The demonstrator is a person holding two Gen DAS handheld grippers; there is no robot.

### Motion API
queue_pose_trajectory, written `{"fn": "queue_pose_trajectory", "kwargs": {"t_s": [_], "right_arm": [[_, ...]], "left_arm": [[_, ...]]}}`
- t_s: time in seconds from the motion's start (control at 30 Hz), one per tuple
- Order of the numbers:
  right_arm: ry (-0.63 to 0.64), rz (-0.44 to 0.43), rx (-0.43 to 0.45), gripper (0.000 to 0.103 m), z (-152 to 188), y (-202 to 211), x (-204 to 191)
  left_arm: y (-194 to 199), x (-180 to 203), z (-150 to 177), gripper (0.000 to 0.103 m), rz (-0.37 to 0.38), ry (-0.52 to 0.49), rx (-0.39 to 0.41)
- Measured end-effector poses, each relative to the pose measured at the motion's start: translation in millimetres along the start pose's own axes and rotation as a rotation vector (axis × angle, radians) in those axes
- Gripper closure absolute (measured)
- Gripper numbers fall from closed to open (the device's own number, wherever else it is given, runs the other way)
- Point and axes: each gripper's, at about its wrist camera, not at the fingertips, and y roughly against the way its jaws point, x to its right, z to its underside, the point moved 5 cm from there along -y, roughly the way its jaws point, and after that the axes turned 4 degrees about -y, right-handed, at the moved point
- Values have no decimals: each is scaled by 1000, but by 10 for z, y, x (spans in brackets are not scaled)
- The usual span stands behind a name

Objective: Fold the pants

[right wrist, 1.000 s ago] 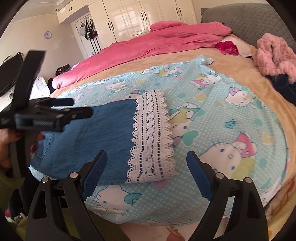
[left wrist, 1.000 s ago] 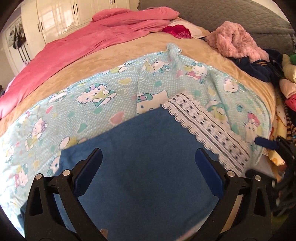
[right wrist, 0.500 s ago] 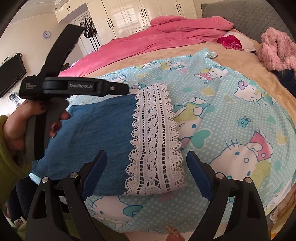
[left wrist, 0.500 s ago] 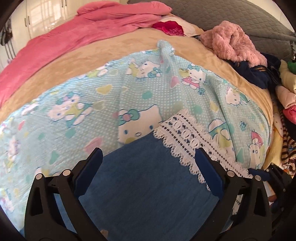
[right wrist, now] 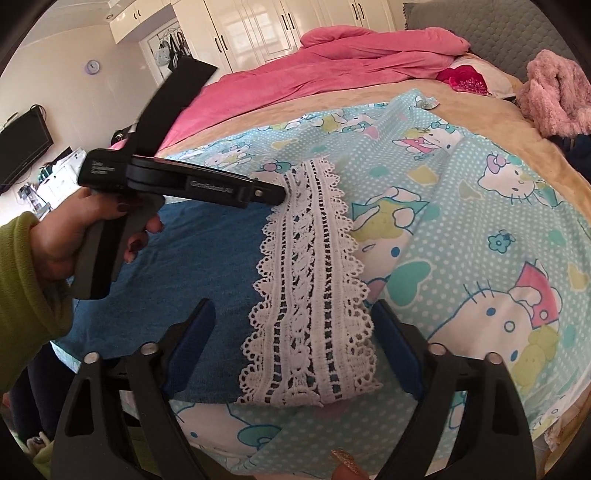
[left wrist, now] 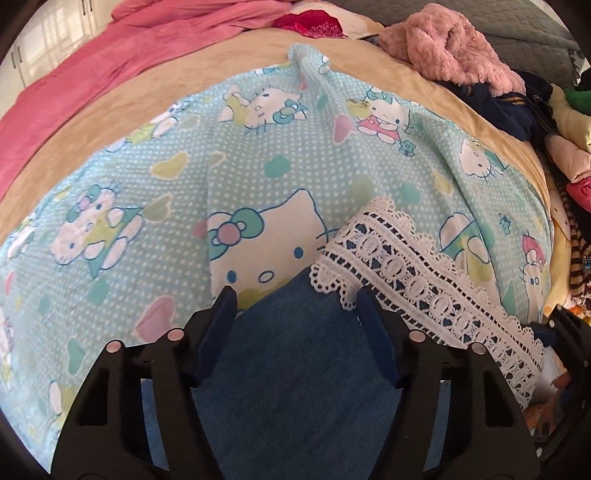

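Blue denim pants point(left wrist: 295, 373) with a white lace hem point(left wrist: 417, 280) lie flat on a light blue cartoon-cat sheet point(left wrist: 184, 177). My left gripper point(left wrist: 295, 314) is part open, its jaws narrowed on either side of the far corner where denim meets lace. In the right wrist view the pants point(right wrist: 192, 266) and lace hem point(right wrist: 314, 295) lie in front of my right gripper point(right wrist: 293, 334), which is open and straddles the near end of the lace. The left gripper point(right wrist: 273, 194) shows there, tip at the far end of the lace.
A pink duvet point(left wrist: 110, 62) covers the bed's far side. A pink fluffy garment point(left wrist: 450, 55) and a heap of dark and coloured clothes point(left wrist: 517, 107) lie at the right. White wardrobes point(right wrist: 280, 26) and a wall TV point(right wrist: 22, 147) stand beyond the bed.
My left gripper has moved forward over the denim to the far lace corner and its jaws have narrowed. My right gripper has moved closer to the near end of the lace, still open.
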Motion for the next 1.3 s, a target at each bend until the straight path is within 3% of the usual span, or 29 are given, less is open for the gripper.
{"fn": "queue_pose_trajectory", "kwargs": {"t_s": [0.03, 0.23, 0.33, 0.37, 0.43, 0.57, 0.63, 0.73, 1.1, 1.3], "right_arm": [[1, -15, -3, 35, 5, -10, -15], [8, -13, -10, 39, 9, -73, -7], [19, -3, -12, 42, -1, -90, -31], [23, 1, -13, 49, -9, -92, -33], [30, 6, -16, 60, -30, -95, -8], [21, -22, -19, 77, -75, -67, 11], [25, -23, -18, 79, -92, -55, -20], [34, -34, -6, 80, -123, -2, -83], [122, -74, 45, 83, -280, 232, -508], [133, 0, 32, 83, -296, 227, -503]], "left_arm": [[-29, 8, -3, 44, 20, 14, -8], [-106, 110, -32, 44, 10, -6, -15], [-115, 86, -11, 44, 21, 43, -12], [-110, 89, -9, 46, 20, 48, -11], [-93, 130, -8, 64, 42, 40, -8], [-92, 141, 5, 76, 79, 37, -6], [-55, 89, 28, 88, 107, 72, 3], [35, 93, 48, 94, 107, 73, 22], [448, -120, 206, 97, 174, 186, 141], [614, -235, 342, 97, 163, 208, 165]]}}
